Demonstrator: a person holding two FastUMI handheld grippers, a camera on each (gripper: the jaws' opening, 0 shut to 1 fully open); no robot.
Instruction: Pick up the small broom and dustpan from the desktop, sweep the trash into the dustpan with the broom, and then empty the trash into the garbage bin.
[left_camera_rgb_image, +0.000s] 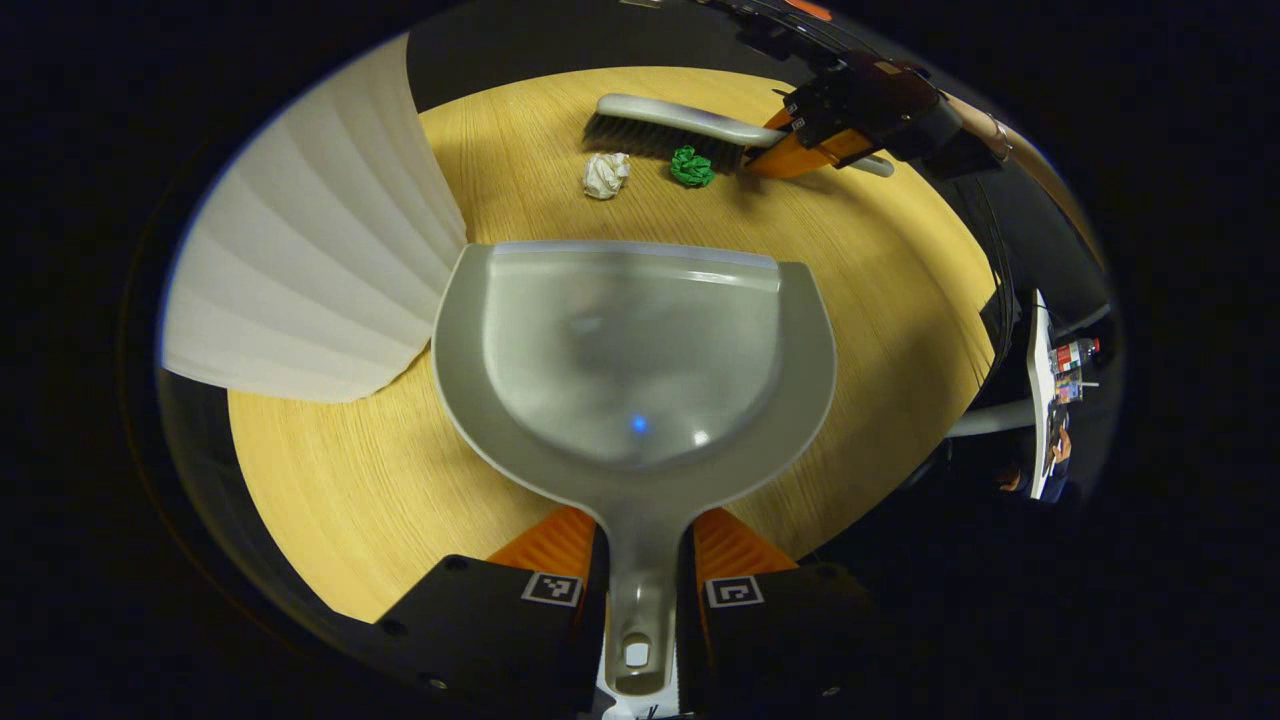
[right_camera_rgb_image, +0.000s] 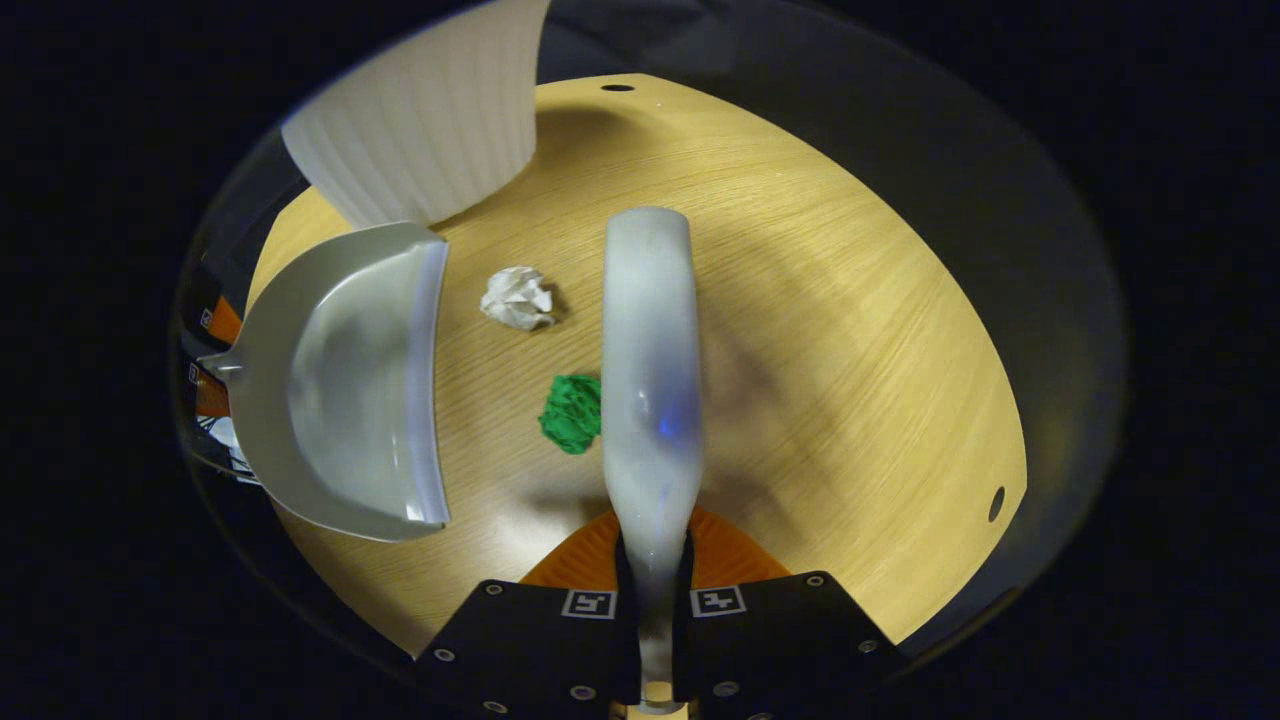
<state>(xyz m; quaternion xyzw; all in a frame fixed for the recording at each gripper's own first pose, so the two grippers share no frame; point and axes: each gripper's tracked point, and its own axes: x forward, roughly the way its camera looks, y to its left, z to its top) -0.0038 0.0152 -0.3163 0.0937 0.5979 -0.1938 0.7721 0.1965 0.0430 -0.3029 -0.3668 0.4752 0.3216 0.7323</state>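
Note:
My left gripper (left_camera_rgb_image: 640, 560) is shut on the handle of the grey dustpan (left_camera_rgb_image: 630, 350), whose open lip faces the trash on the wooden desktop (left_camera_rgb_image: 880, 300). Beyond that lip lie a white paper ball (left_camera_rgb_image: 605, 174) and a green paper ball (left_camera_rgb_image: 691, 166). Behind them rests the small broom (left_camera_rgb_image: 680, 130), bristles down, held by my right gripper (left_camera_rgb_image: 800, 150). In the right gripper view my right gripper (right_camera_rgb_image: 655, 560) is shut on the broom (right_camera_rgb_image: 650, 360) handle. The green ball (right_camera_rgb_image: 572, 412) touches the broom's left side; the white ball (right_camera_rgb_image: 517, 297) lies between the broom and the dustpan (right_camera_rgb_image: 340, 390).
A white ribbed garbage bin (left_camera_rgb_image: 310, 270) stands at the desktop's left edge beside the dustpan, also seen as the bin (right_camera_rgb_image: 430, 110) at the far left. The desktop has small holes (right_camera_rgb_image: 617, 88) near its rim. A person's forearm (left_camera_rgb_image: 1000, 135) extends behind the right gripper.

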